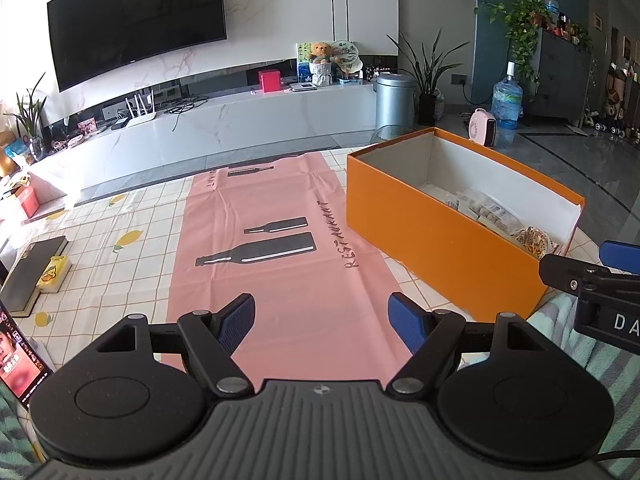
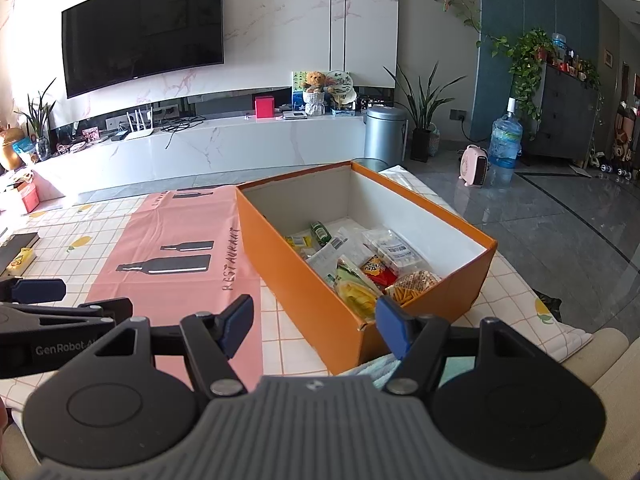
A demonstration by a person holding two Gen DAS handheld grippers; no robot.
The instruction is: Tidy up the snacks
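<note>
An open orange box (image 2: 304,280) stands on the table, right of the pink mat (image 2: 176,264). Inside lie several snack packets (image 2: 372,268): a yellow one, a red one, clear bags and a small green bottle. The box also shows in the left wrist view (image 1: 432,240) with packets (image 1: 492,212) inside. My left gripper (image 1: 322,320) is open and empty over the near end of the pink mat (image 1: 288,272). My right gripper (image 2: 314,322) is open and empty just before the box's near corner. The left gripper shows at the left edge of the right wrist view (image 2: 52,304).
A dark book (image 1: 32,272) with a yellow packet (image 1: 54,274) on it lies at the table's left. A phone (image 1: 18,356) stands at the near left. A checked cloth (image 1: 120,240) covers the table. A striped towel (image 1: 580,344) lies at the near right.
</note>
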